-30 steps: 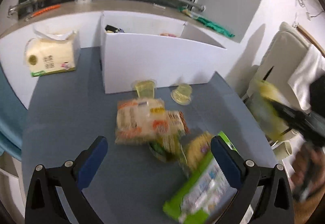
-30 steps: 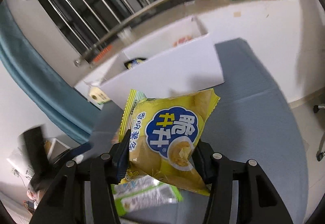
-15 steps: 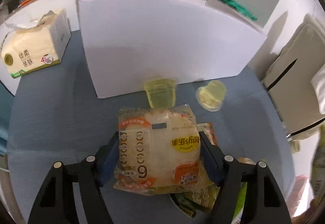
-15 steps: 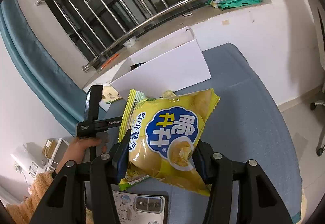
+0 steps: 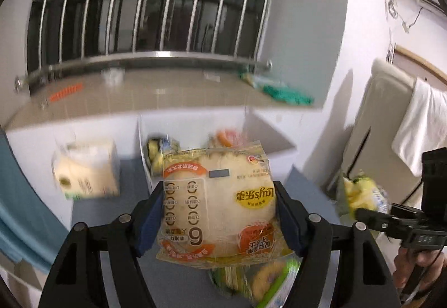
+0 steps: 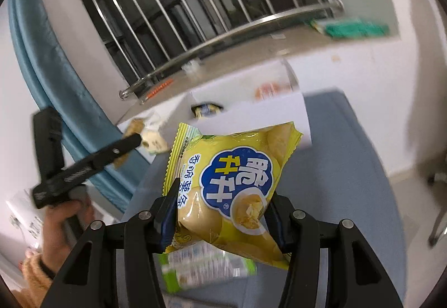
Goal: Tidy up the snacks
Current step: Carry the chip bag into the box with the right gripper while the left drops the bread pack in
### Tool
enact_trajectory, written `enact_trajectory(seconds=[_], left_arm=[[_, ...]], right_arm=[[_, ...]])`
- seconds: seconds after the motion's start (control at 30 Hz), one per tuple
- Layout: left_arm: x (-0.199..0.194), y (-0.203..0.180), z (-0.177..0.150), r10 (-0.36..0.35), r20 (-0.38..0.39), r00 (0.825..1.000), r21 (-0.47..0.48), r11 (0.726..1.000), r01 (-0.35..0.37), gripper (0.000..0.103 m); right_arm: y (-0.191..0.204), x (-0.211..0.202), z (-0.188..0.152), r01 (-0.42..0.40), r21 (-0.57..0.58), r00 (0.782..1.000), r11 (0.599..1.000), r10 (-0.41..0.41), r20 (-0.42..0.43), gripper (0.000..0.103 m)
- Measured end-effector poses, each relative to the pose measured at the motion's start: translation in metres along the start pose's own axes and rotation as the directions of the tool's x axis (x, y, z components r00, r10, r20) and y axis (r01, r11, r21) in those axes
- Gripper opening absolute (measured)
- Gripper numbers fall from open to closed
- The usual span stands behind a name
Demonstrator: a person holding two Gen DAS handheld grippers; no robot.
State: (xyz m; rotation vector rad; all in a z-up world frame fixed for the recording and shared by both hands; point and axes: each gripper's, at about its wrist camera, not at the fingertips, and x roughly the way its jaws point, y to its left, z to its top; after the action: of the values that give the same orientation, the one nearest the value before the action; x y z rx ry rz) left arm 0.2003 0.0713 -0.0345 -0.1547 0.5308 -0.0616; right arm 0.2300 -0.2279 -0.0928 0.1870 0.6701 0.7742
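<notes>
My left gripper (image 5: 219,220) is shut on a clear snack bag with orange print (image 5: 216,204), held up in the air above the grey table (image 5: 111,213). My right gripper (image 6: 223,213) is shut on a yellow chip bag with a blue logo (image 6: 237,182), also lifted. Behind both stands a white box (image 5: 145,146) with snacks inside. In the left wrist view the right gripper (image 5: 360,214) shows at the right edge with the yellow bag (image 5: 363,193). In the right wrist view the left gripper (image 6: 131,143) shows at the left, held by a hand (image 6: 60,224).
Loose snacks lie on the table below, among them a green-edged pack (image 6: 206,266) and a green packet (image 5: 276,282). A tissue pack (image 5: 86,171) stands left of the box. A window ledge (image 5: 139,92) with a steel rail runs behind. A blue curtain (image 6: 50,62) hangs at the left.
My left gripper closed on the orange-print bag on the table and lifted it high, so the box's inside now shows. The right gripper with the yellow bag rose a little.
</notes>
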Motion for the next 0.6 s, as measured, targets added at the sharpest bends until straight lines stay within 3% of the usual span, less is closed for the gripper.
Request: enact_trajectory(seconds=[0.1,0.17,0.3,0.43,0.6], left_arm=[[0.016,0.008,0.035,0.002,0.028,1.000,-0.023,1.000,-0.002,0.077],[0.033,0.012,0.052,0.022,0.027,0.999,-0.018,1.000,-0.021,0.077],[0.082,0.028,0.078,0.032,-0.048,0.998,-0.053,0.998,-0.035,0.077],[0.115,0.033,0.081,0.056,-0.092,0.994,-0.053,0.997,-0.061,0.077],[0.131,0.037,0.071,0.076,-0.107,0.991,-0.024,0.997,-0.079,0.080]], right_arm=[[0.008,0.015,0.039,-0.016,-0.027,1.000,0.999,0.017,0.022,0.058],[0.011,0.038,0.071,0.030,-0.081,0.999,0.996,-0.029,0.017,0.059],[-0.006,0.082,0.121,0.068,-0.052,0.998,0.996,-0.068,-0.010,0.059],[-0.027,0.117,0.156,0.107,0.007,0.993,0.994,-0.106,-0.054,0.059],[-0.023,0.135,0.169,0.108,-0.096,0.992,0.990,-0.113,-0.052,0.064]])
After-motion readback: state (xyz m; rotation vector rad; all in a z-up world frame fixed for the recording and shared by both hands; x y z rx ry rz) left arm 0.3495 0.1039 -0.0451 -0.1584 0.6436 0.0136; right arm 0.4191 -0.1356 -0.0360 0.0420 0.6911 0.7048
